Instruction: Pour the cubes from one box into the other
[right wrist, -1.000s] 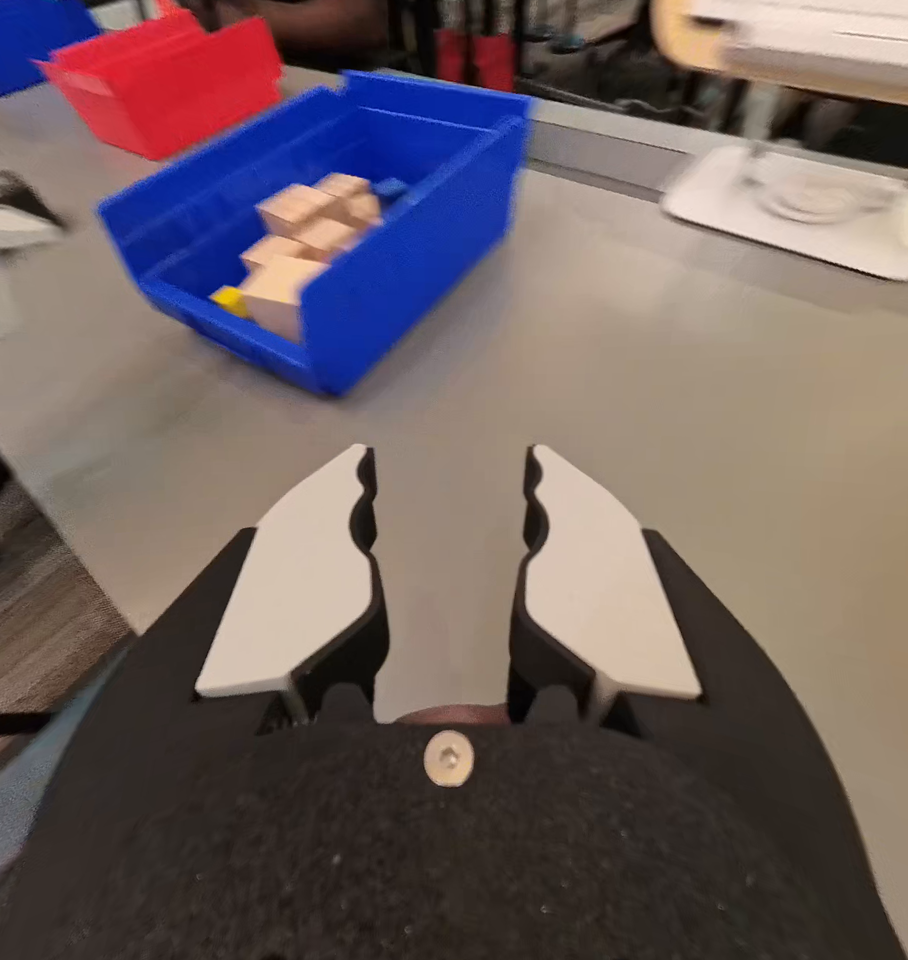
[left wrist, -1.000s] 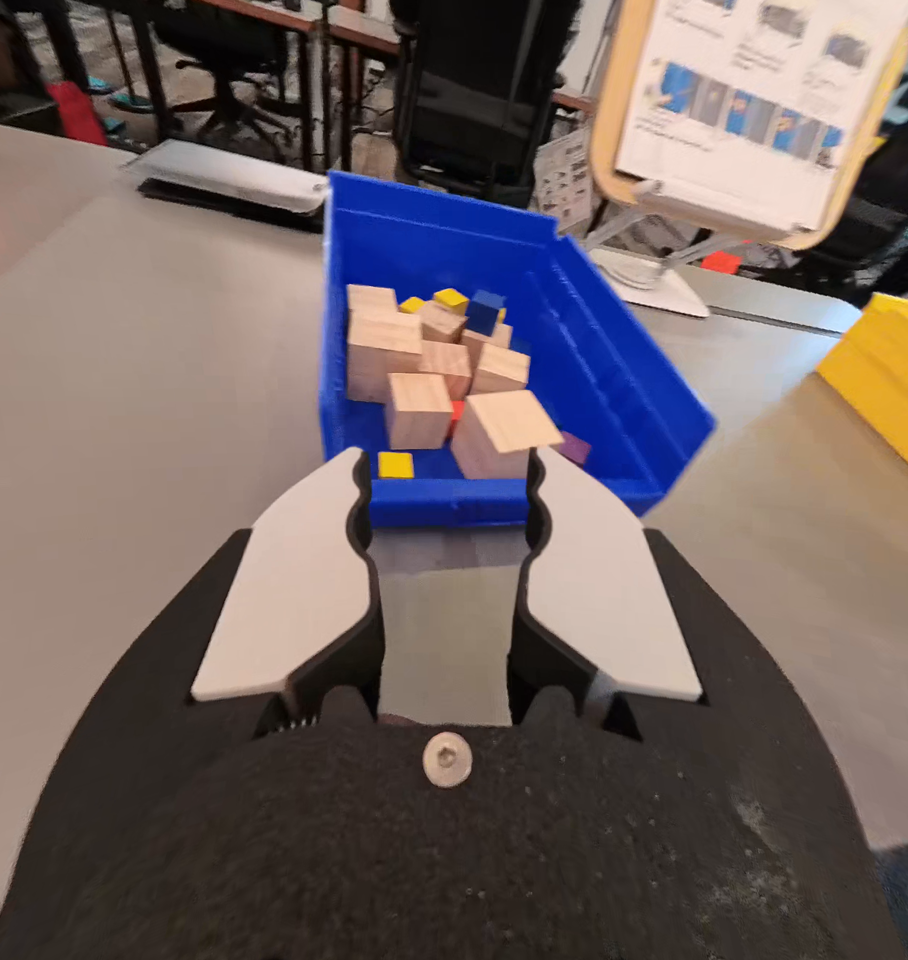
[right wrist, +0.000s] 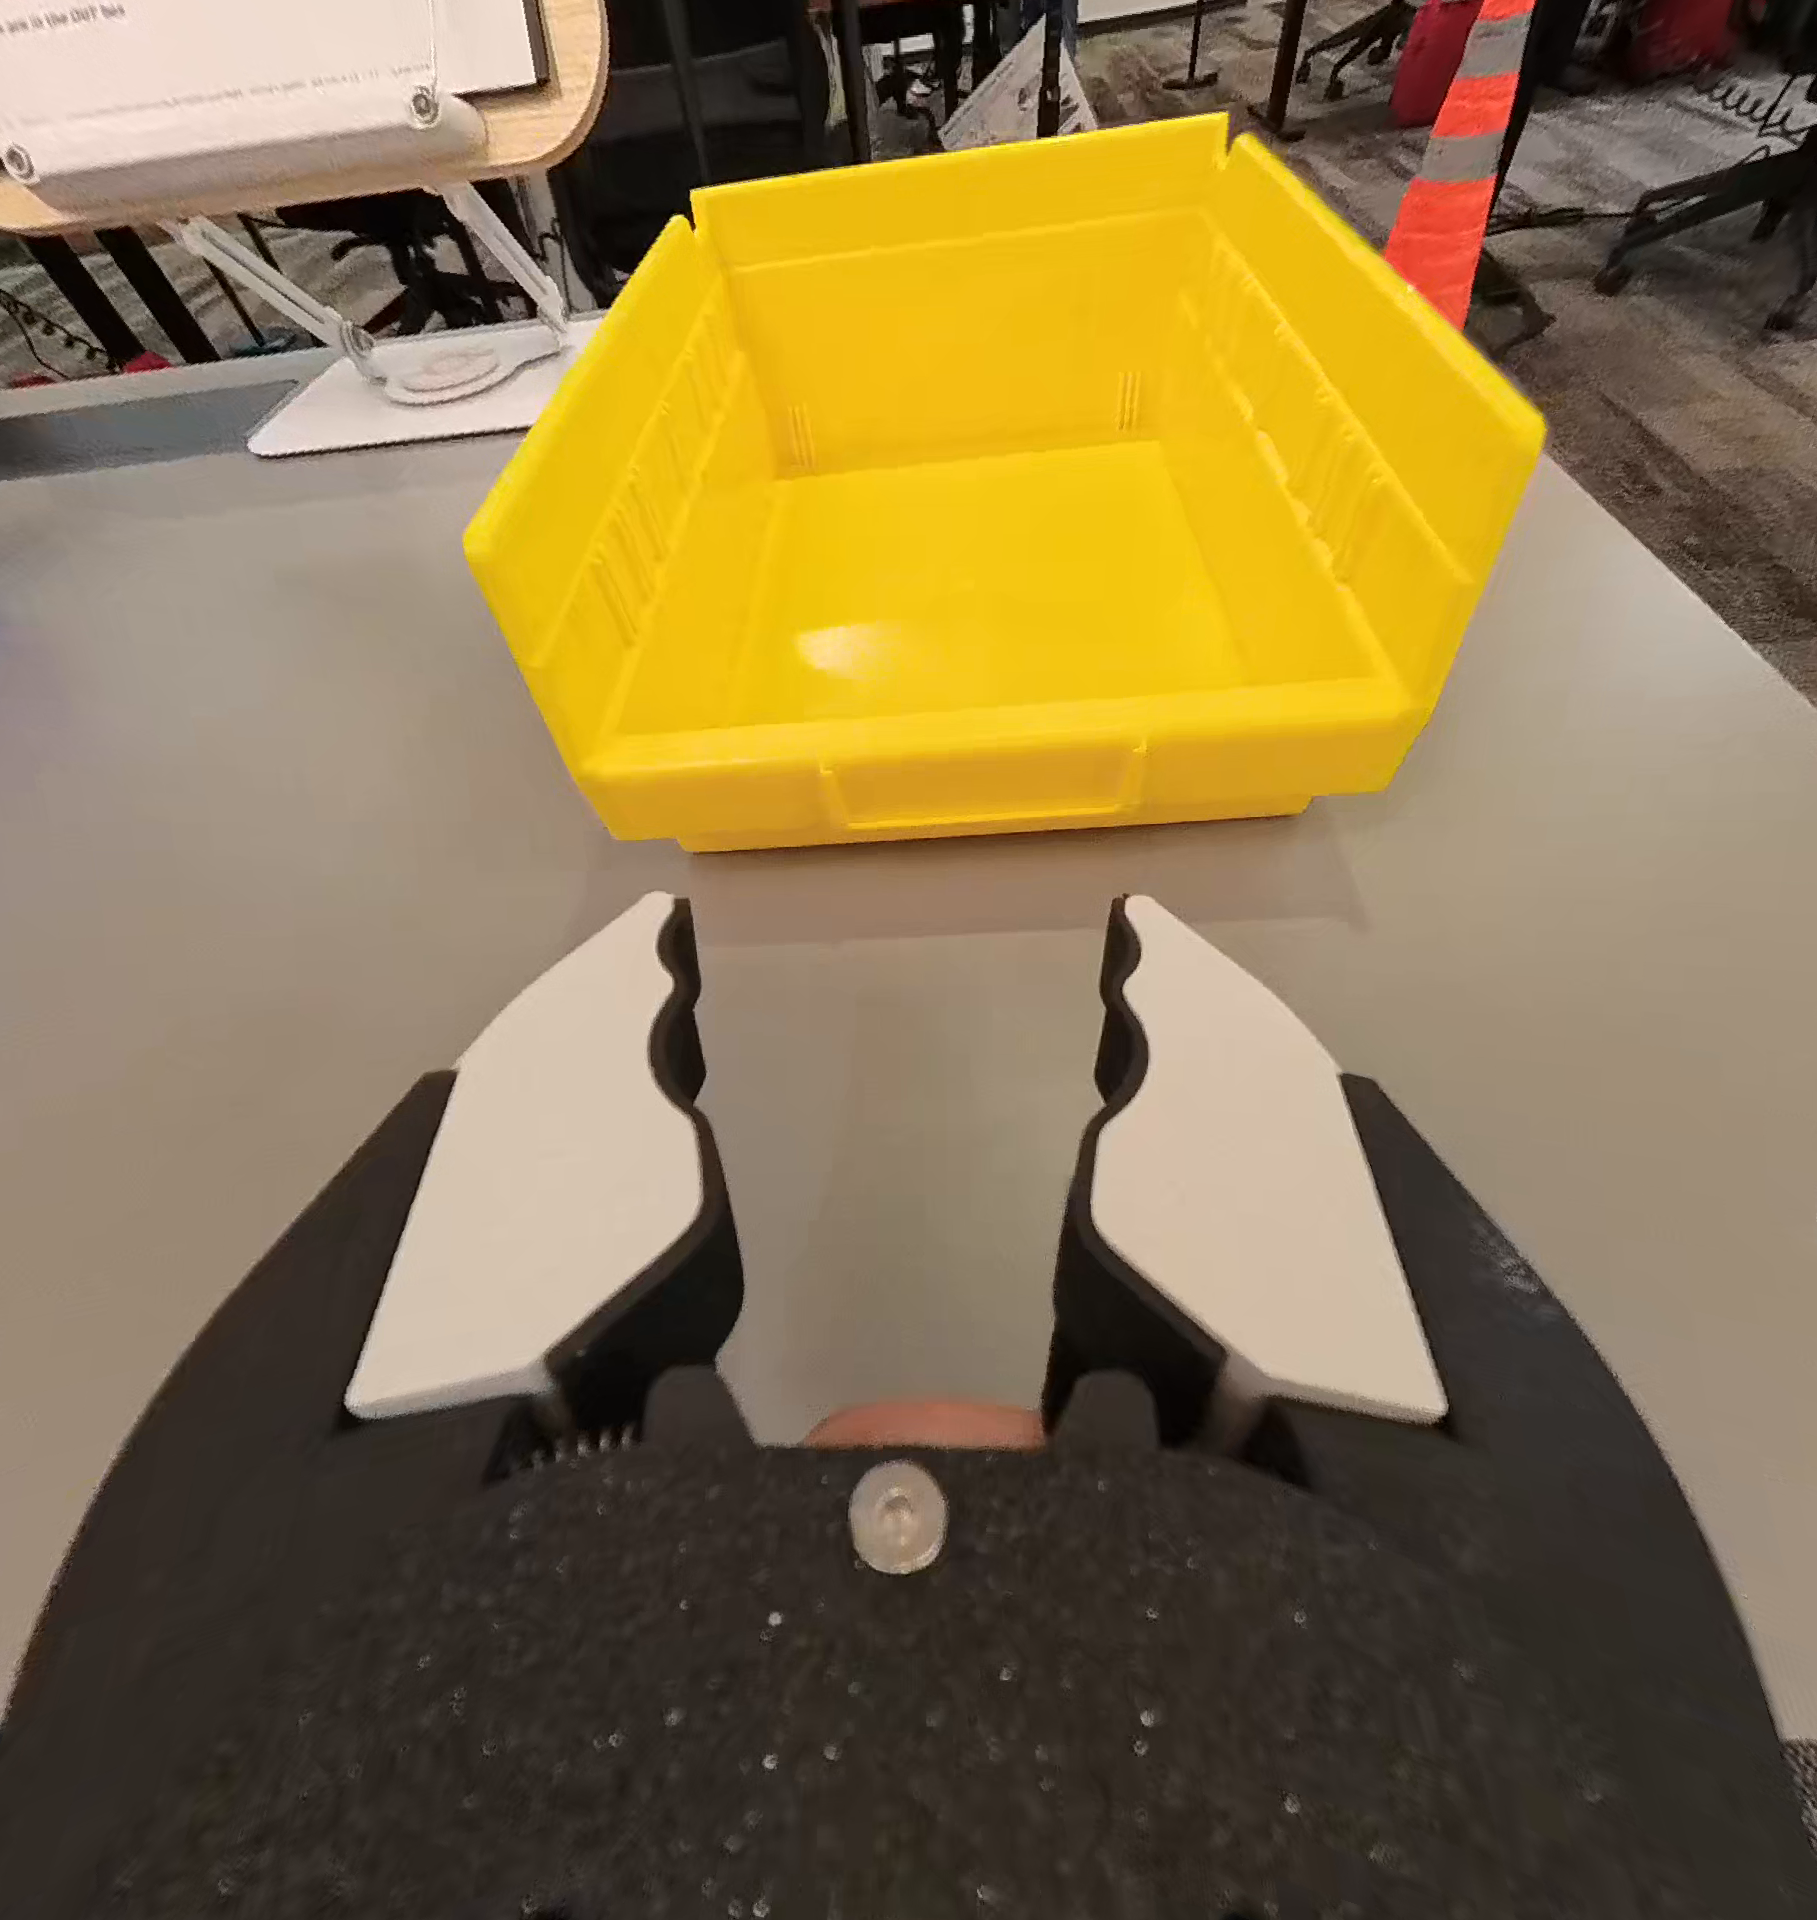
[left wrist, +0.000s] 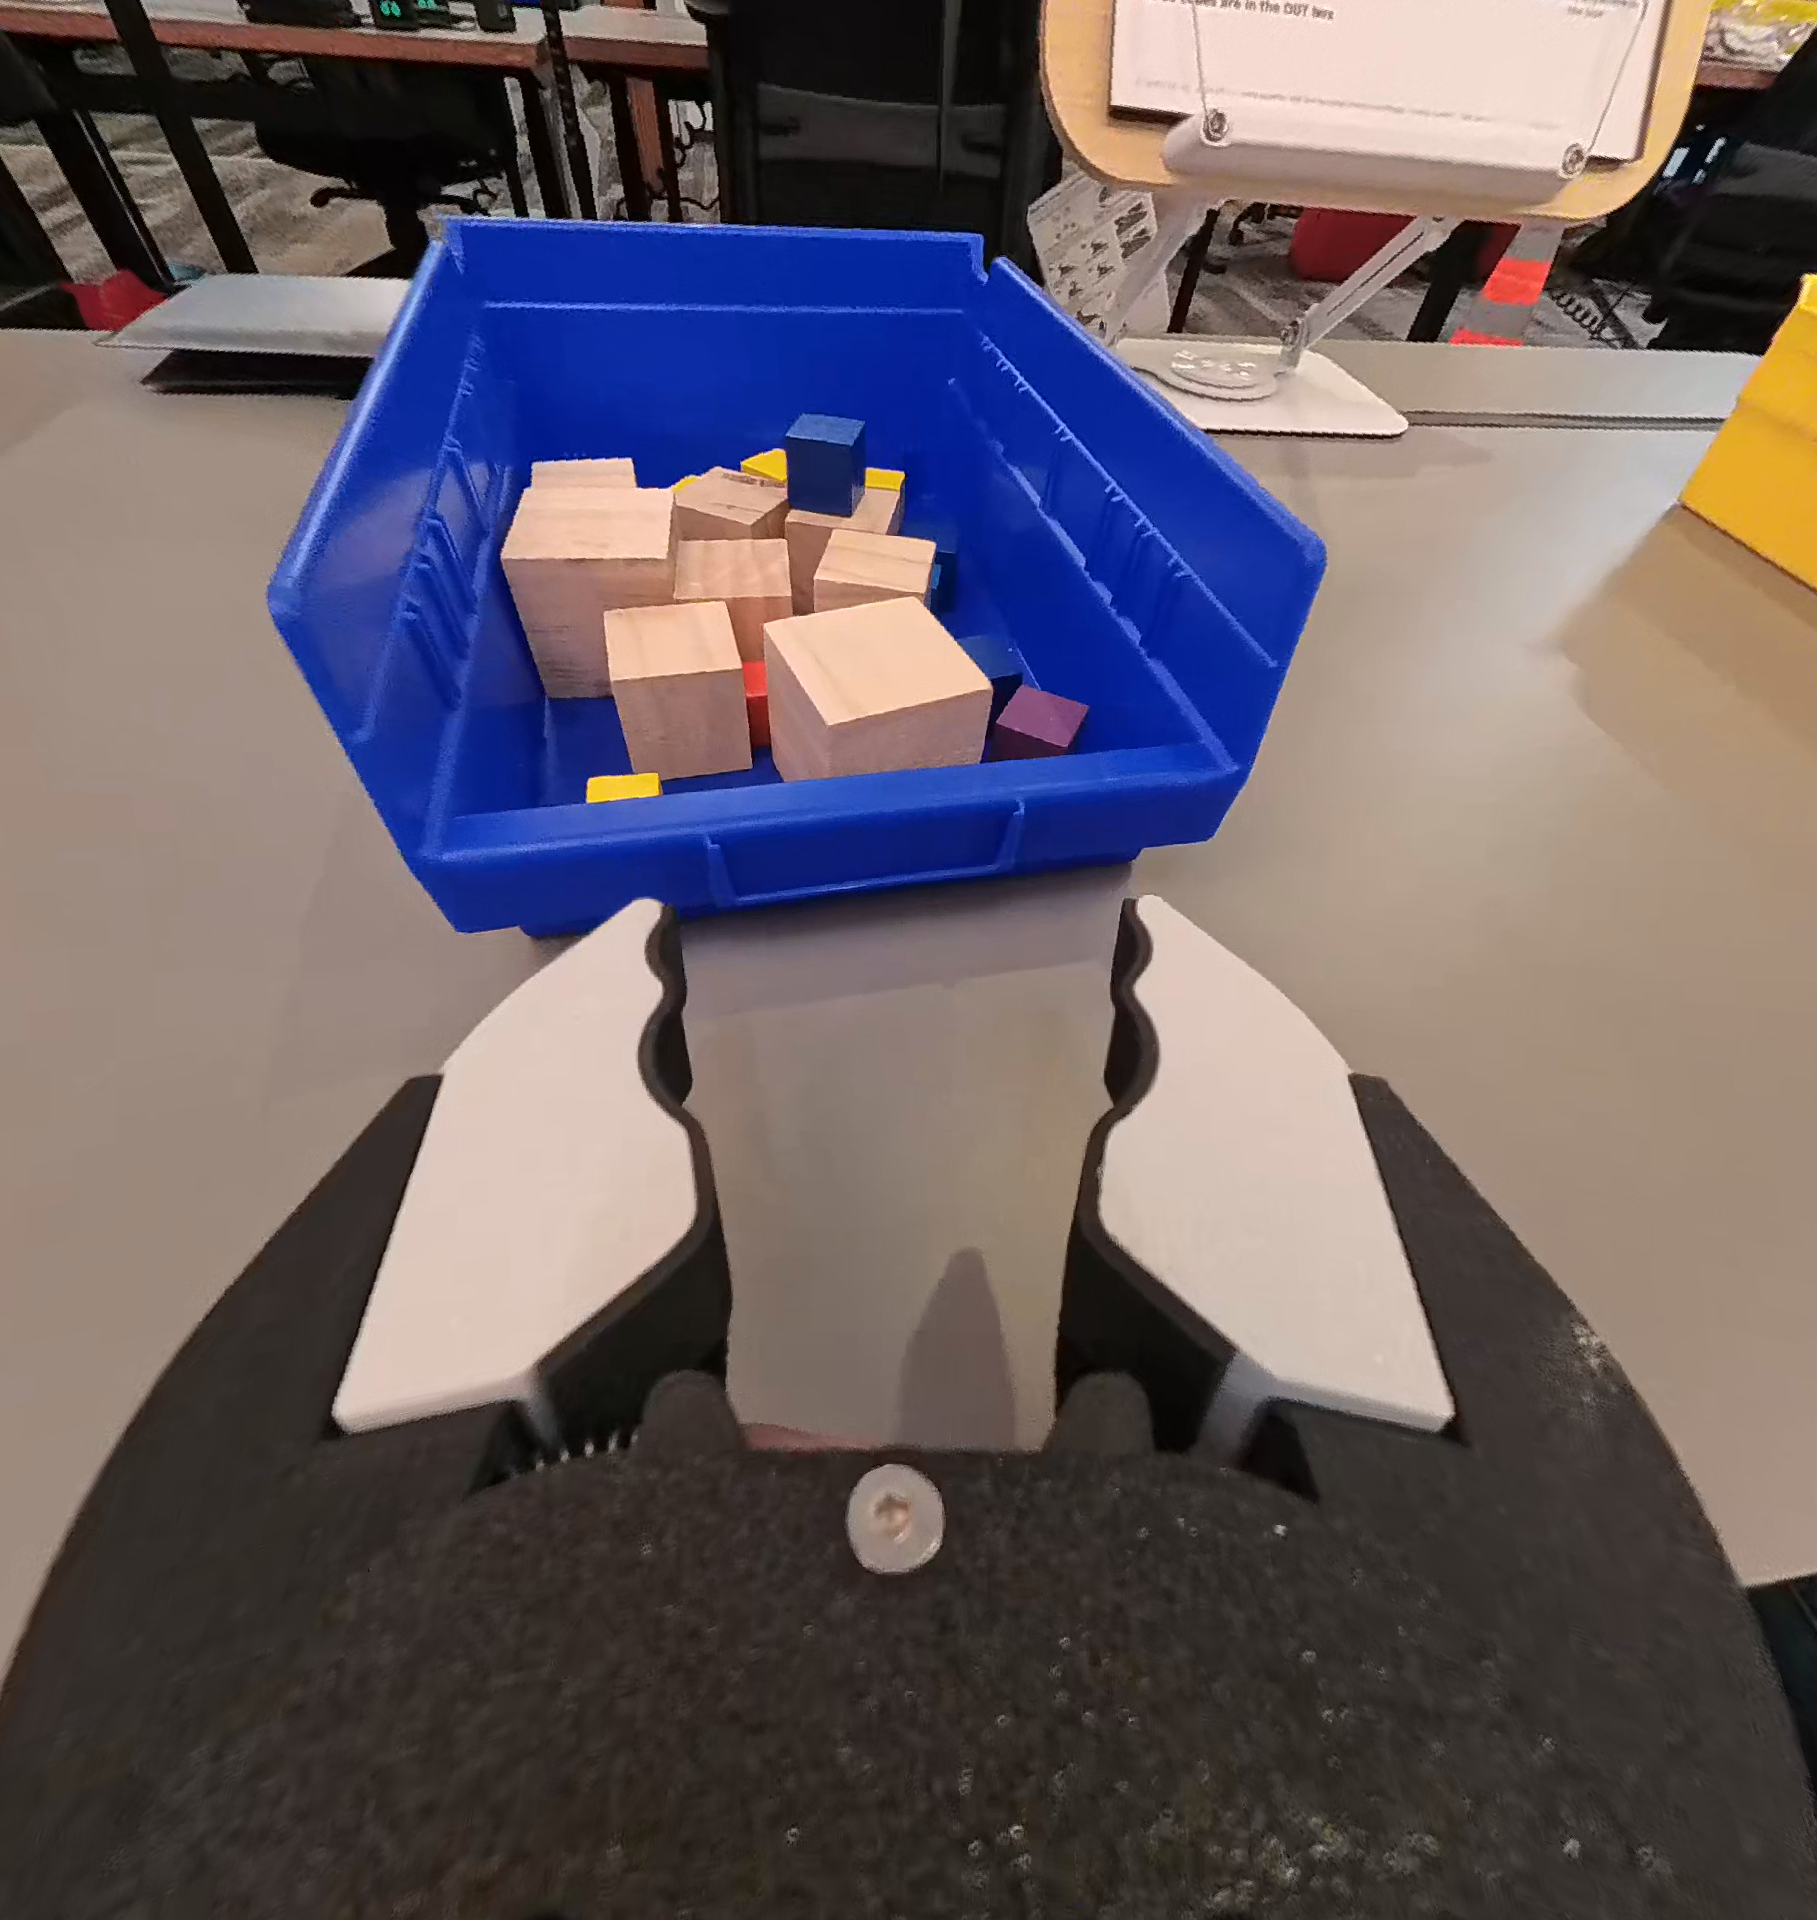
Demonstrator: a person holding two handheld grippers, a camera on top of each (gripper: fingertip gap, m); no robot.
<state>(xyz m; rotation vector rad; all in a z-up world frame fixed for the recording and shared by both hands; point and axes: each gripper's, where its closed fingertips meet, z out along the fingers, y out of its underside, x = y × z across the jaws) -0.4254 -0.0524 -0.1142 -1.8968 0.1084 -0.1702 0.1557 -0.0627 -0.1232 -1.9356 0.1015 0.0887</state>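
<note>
A blue box [left wrist: 852,847] stands on the grey table and holds several wooden cubes [left wrist: 873,686] plus small blue, yellow, red and purple ones. My left gripper [left wrist: 899,925] is open and empty, just short of the box's low front wall. An empty yellow box [right wrist: 977,774] stands on the table in the right wrist view. My right gripper [right wrist: 904,920] is open and empty, a little short of its front wall. The yellow box's corner also shows at the right edge of the left wrist view [left wrist: 1797,468].
A document stand with a white base [left wrist: 1288,390] stands behind and between the boxes; it also shows in the right wrist view [right wrist: 405,400]. A flat dark-and-silver item [left wrist: 249,338] lies at the far left. The table's right edge runs close beside the yellow box [right wrist: 1714,675]. Chairs and an orange cone [right wrist: 1455,156] stand beyond.
My right gripper has swung right, from facing the blue box to facing the yellow box. My left gripper has squared up to the blue box's front wall and opened wider.
</note>
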